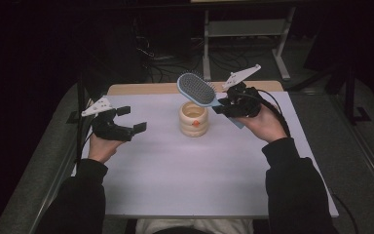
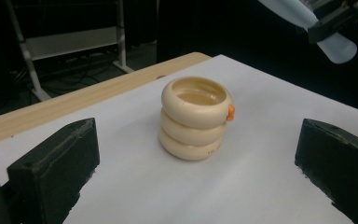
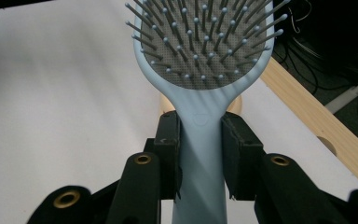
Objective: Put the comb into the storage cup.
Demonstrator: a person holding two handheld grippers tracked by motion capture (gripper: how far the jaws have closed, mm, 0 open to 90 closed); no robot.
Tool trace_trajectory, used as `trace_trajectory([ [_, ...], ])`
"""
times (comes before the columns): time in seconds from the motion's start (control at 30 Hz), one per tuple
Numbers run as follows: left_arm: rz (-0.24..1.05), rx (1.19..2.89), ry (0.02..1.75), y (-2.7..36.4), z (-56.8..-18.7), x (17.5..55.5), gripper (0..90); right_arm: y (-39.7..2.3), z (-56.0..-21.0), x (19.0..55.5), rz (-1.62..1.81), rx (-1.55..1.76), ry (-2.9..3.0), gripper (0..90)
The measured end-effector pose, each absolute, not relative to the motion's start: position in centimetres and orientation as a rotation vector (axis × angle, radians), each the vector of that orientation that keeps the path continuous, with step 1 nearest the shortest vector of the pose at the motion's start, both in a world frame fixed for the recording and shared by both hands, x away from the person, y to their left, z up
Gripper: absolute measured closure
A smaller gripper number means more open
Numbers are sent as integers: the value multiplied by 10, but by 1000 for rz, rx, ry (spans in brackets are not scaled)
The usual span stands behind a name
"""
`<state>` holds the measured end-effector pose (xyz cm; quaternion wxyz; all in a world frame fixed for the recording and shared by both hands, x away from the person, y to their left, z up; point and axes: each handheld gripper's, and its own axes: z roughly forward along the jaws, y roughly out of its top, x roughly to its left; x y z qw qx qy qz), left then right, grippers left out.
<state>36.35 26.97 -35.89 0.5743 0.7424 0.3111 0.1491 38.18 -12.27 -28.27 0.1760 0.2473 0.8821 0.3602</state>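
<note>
- Our right tongs (image 1: 222,104) sit right of the middle in the high view. They are clenched on the handle of a blue hairbrush (image 1: 197,89).
- In the right tongs' own view the two black jaws press the thin blue handle from both sides, low in the middle of the frame. The bristles (image 3: 205,42) fill the top.
- The brush head hangs in the air just above a cream holder (image 1: 194,119) made of three stacked rings. The holder stands in the middle of the white surface (image 1: 185,180), with its open mouth facing up.
- Our left tongs (image 1: 131,119) float at the left of the high view. They are released, with the jaws wide apart and nothing between them. In their own view the holder (image 2: 195,119) stands between the two jaws but farther off.
- We think the brush is meant to go into the holder. The brush head looks nearly as wide as the mouth, so it may catch on the rim.
- If it bumps the rim hard, the holder may tip or slide, since nothing holds it steady.
- The handle is smooth and thin, so the brush may twist or slip in the jaws.
- If we let go too high, the brush may bounce out onto the surface.
</note>
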Motion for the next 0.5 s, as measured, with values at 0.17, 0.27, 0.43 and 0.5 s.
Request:
trace_trajectory([
  [0.17,314,1714,732,264,-354,365,0,-116,-284,382,1040,678,2497,682],
  [0.27,295,1702,739,260,-351,367,0,-112,-284,382,1052,678,2503,682],
  [0.43,285,1699,749,254,-347,371,0,-106,-288,382,1046,667,2515,682],
  [0.5,264,1683,752,252,-345,373,0,-104,-288,382,1048,662,2513,682],
])
